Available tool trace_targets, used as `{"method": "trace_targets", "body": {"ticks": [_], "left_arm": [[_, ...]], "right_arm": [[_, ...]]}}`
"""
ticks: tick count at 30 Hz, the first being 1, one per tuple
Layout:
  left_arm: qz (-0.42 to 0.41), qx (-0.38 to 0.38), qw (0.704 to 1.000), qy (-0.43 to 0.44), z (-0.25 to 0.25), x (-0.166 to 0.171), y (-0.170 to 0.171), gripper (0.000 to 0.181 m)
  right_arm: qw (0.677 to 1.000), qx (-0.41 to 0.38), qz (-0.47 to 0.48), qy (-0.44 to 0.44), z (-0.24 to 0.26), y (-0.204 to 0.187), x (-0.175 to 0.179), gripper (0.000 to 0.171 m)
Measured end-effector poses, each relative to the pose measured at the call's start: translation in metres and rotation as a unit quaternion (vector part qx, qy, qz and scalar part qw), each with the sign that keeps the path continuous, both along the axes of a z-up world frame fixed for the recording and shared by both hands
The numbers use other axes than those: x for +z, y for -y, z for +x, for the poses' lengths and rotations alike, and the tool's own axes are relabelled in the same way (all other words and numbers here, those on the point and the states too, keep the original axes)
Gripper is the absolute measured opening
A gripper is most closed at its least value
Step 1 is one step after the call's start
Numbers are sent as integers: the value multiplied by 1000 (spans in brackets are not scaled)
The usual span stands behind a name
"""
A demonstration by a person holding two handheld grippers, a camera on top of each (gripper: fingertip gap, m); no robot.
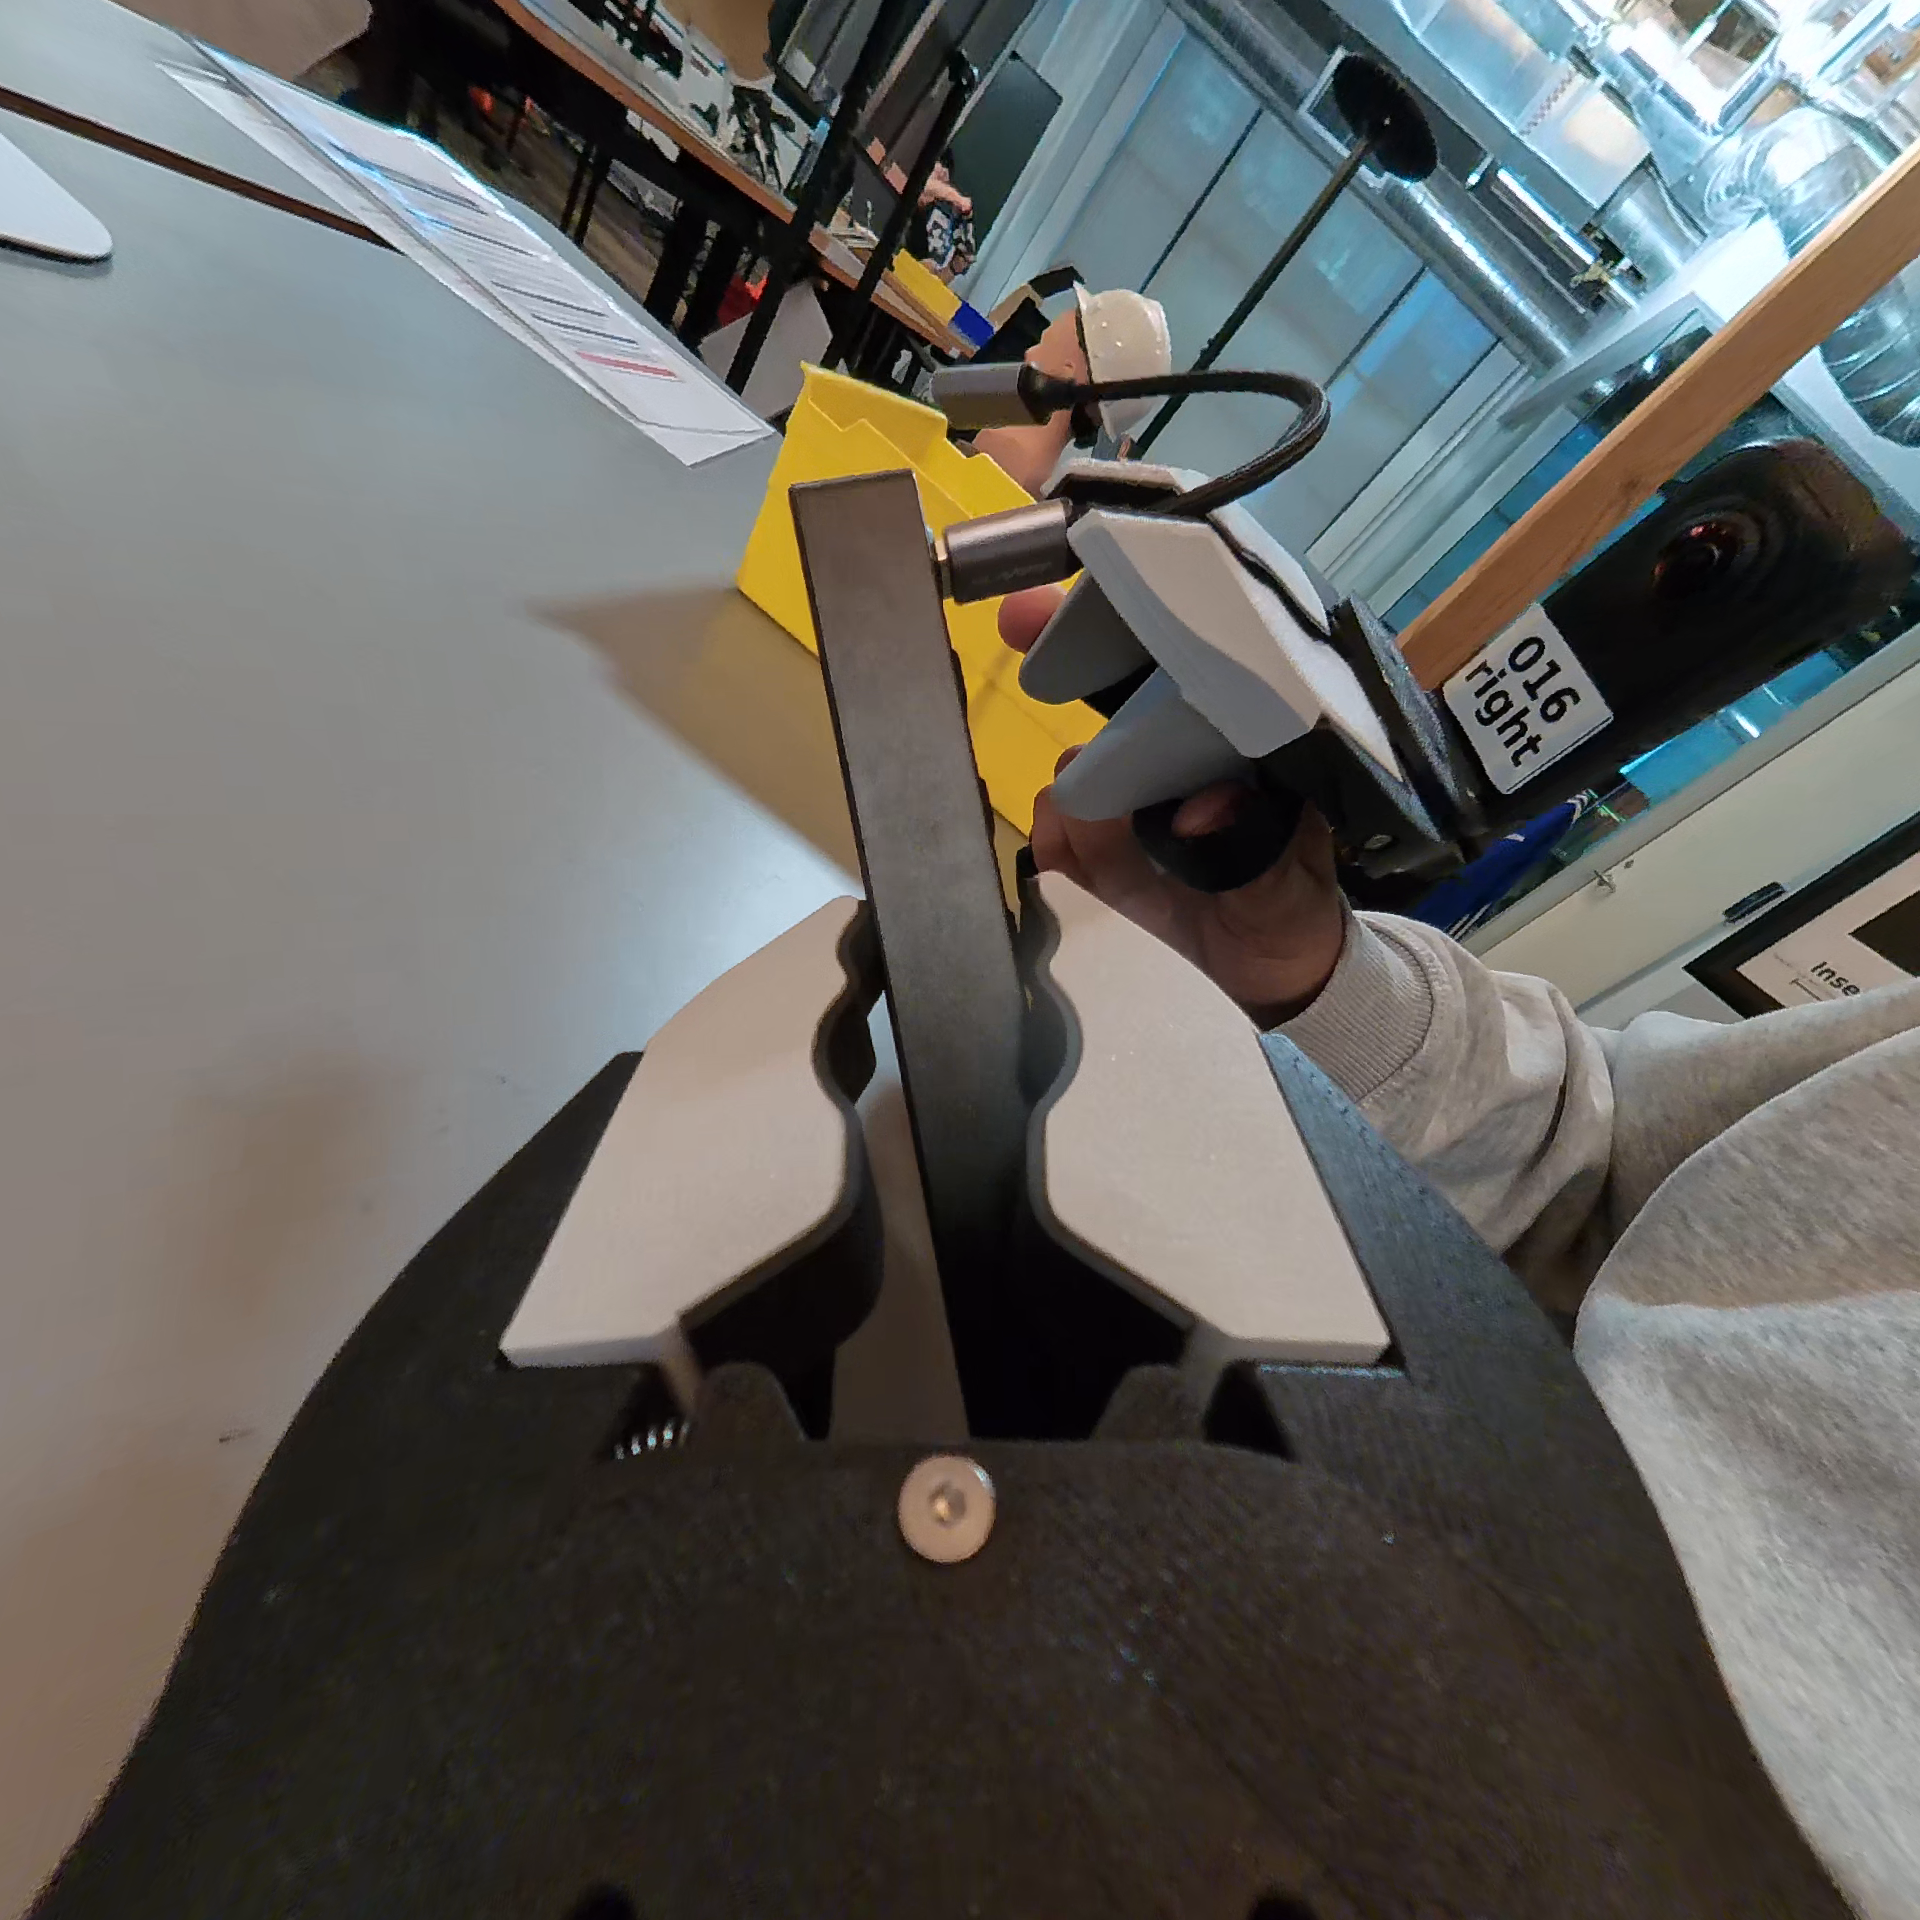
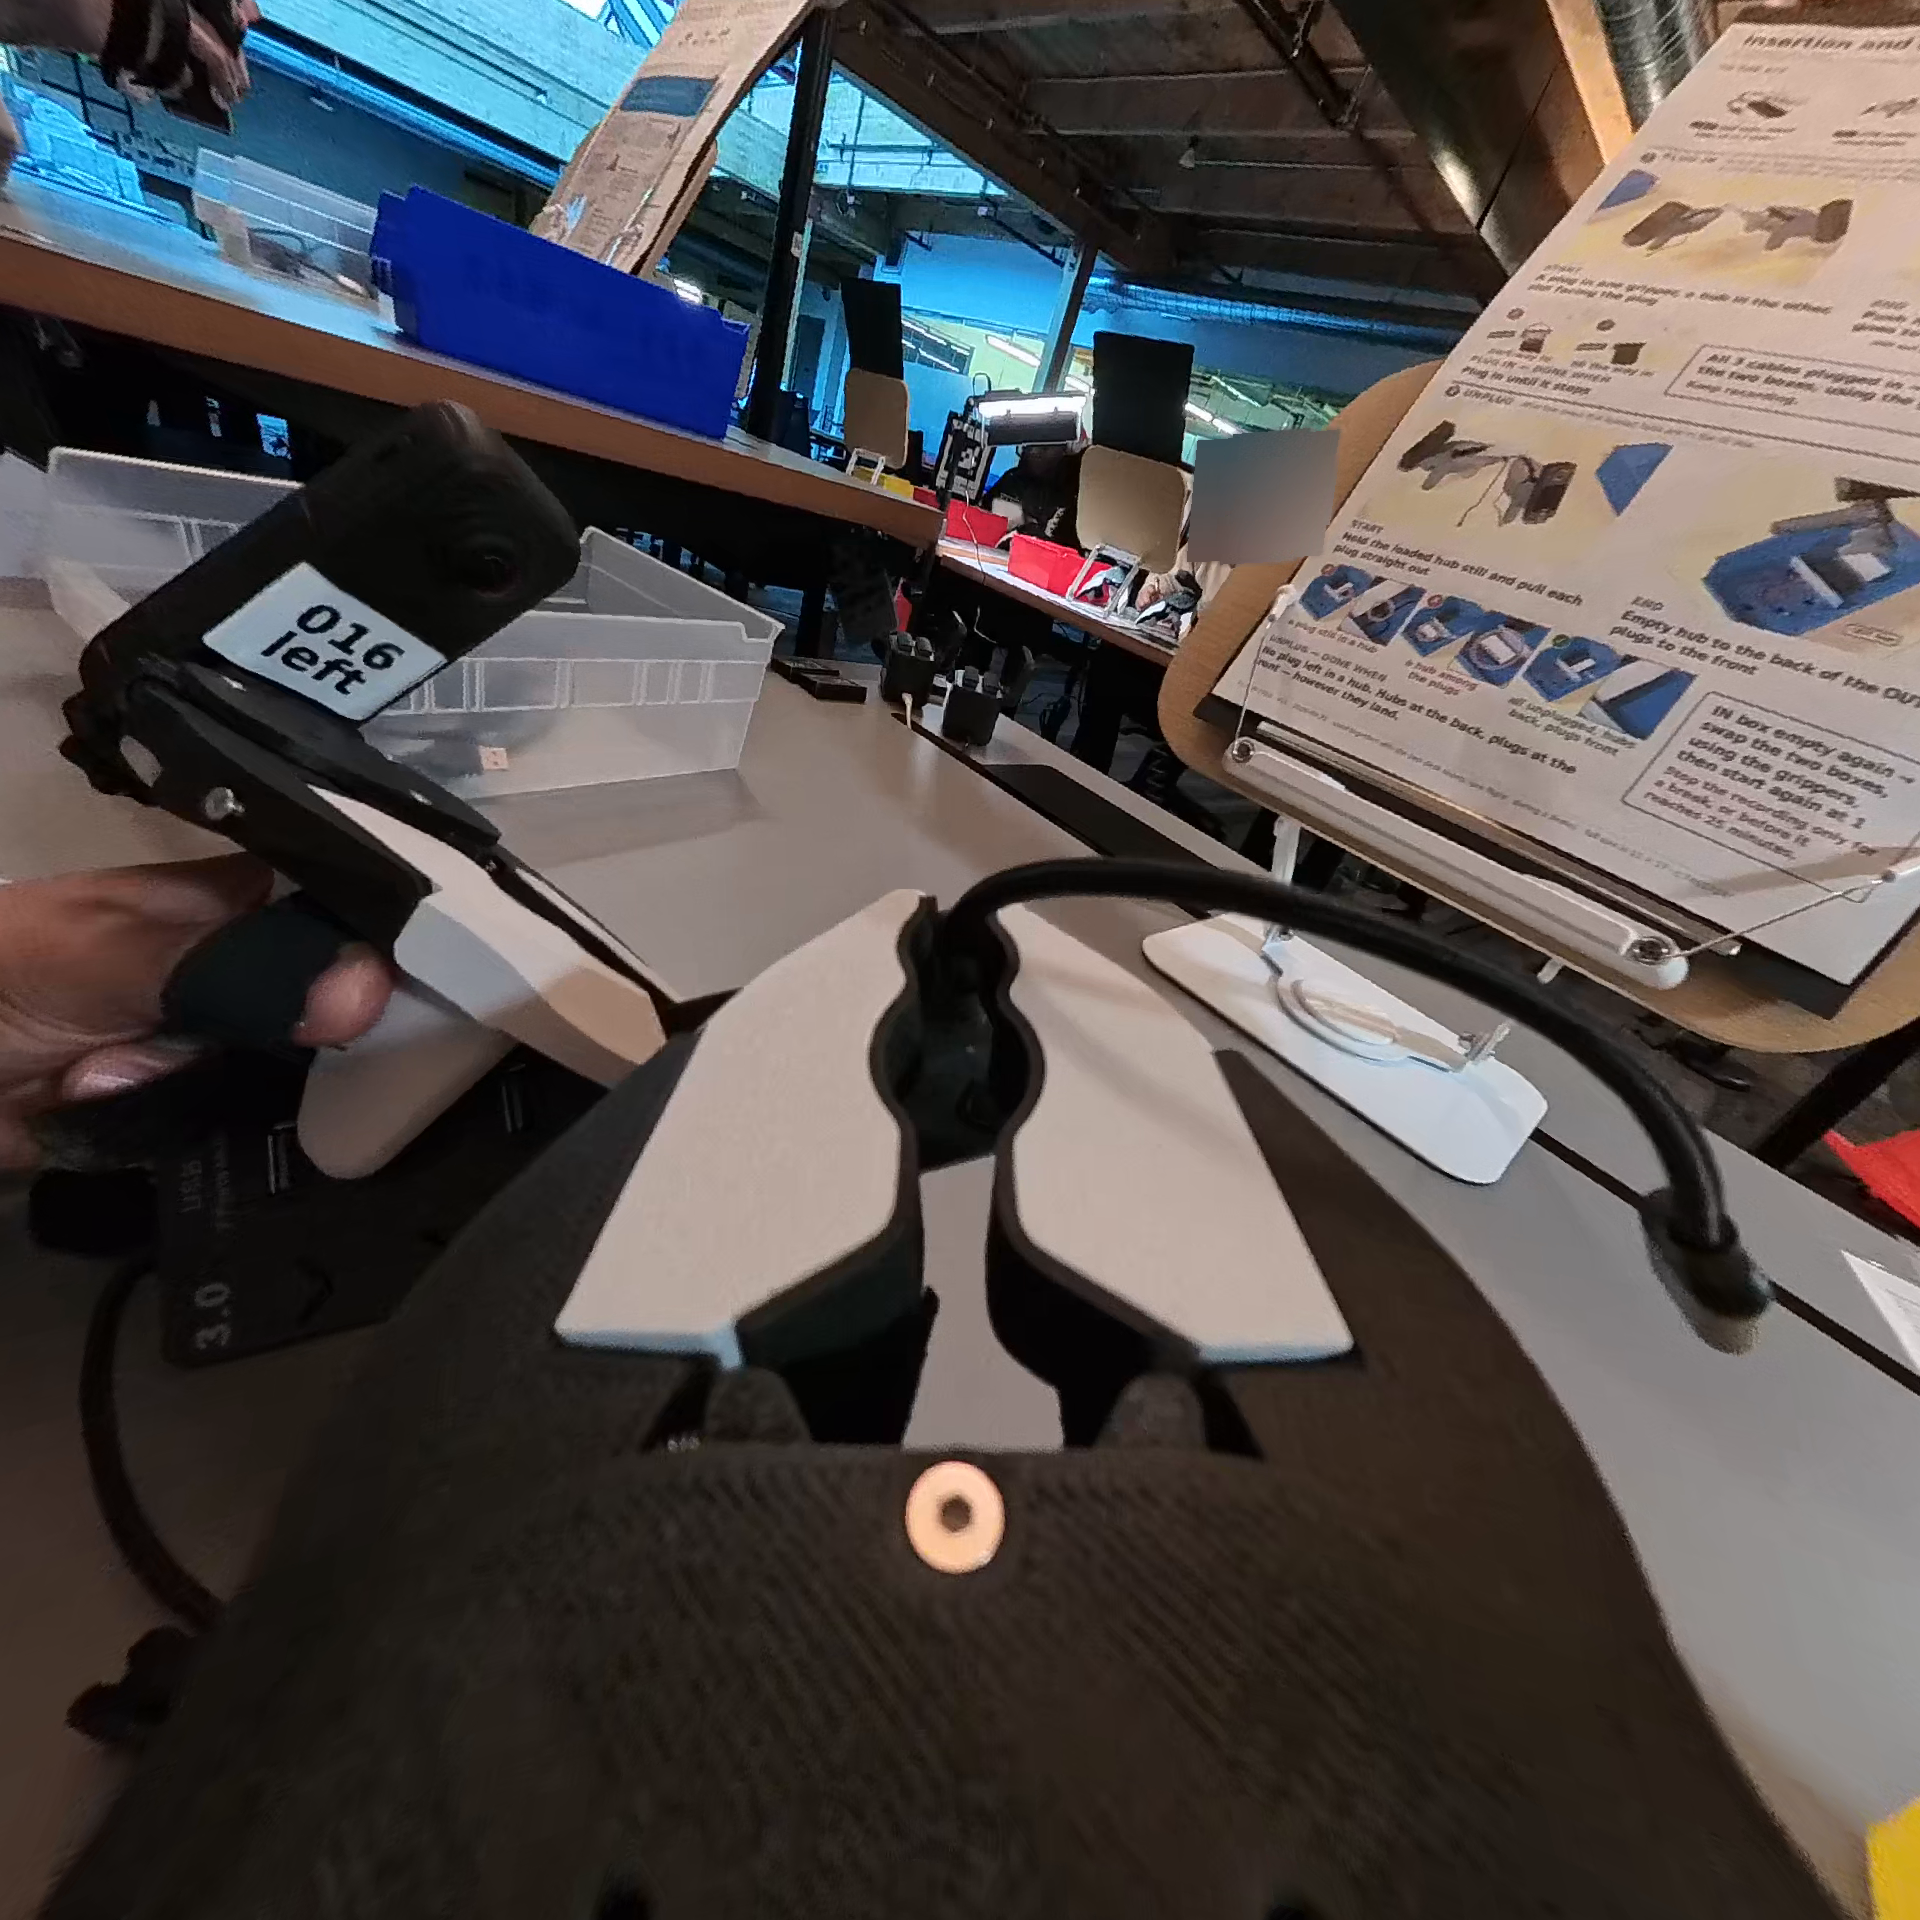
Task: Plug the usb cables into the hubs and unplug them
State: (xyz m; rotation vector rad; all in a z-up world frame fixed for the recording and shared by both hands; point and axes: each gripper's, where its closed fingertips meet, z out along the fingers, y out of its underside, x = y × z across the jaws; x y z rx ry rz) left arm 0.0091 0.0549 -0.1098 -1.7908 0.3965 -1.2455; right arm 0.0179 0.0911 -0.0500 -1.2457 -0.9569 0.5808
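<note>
My left gripper [image 1: 945, 935] is shut on a flat black USB hub [image 1: 904, 727], seen edge-on and pointing away from me. My right gripper [image 1: 1081, 520] is shut on a grey metal USB plug [image 1: 1003, 545] whose tip meets the hub's right side near its far end; how deep it sits is hidden. A short black cable [image 1: 1247, 390] loops up to a free second plug [image 1: 982, 395]. In the right wrist view my right gripper [image 2: 956, 935] grips the plug [image 2: 951, 1039]. The cable [image 2: 1351, 914] arcs right to the free plug [image 2: 1709, 1288]. The left gripper [image 2: 582, 997] holds the hub [image 2: 249, 1247] at the left.
A yellow bin [image 1: 831, 499] stands on the grey table [image 1: 312, 623] behind the hub, beside a paper sheet [image 1: 468, 260]. A clear bin [image 2: 623, 665] is behind the left gripper. An instruction sheet [image 2: 1610, 520] rests on a stand with a white base [image 2: 1351, 1060].
</note>
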Motion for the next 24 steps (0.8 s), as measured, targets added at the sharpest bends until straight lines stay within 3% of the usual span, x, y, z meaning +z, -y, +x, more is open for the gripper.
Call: {"method": "trace_targets", "body": {"ticks": [9, 14, 16, 24], "left_arm": [[-31, -4, 999, 25, 2, -3, -1, 29], [-93, -24, 988, 124, 7, -2, 0, 28], [-99, -17, 983, 154, 1, 3, -3, 27], [-126, 50, 969, 205, -36, -2, -23, 27]], "right_arm": [[1000, 1, -19, -5, 0, -4, -4, 9], [998, -1, -56, -38, 2, -7, -11, 14], [998, -1, -62, -33, 2, -8, -15, 22], [997, 21, -74, -7, -10, 1, -28, 21]]}}
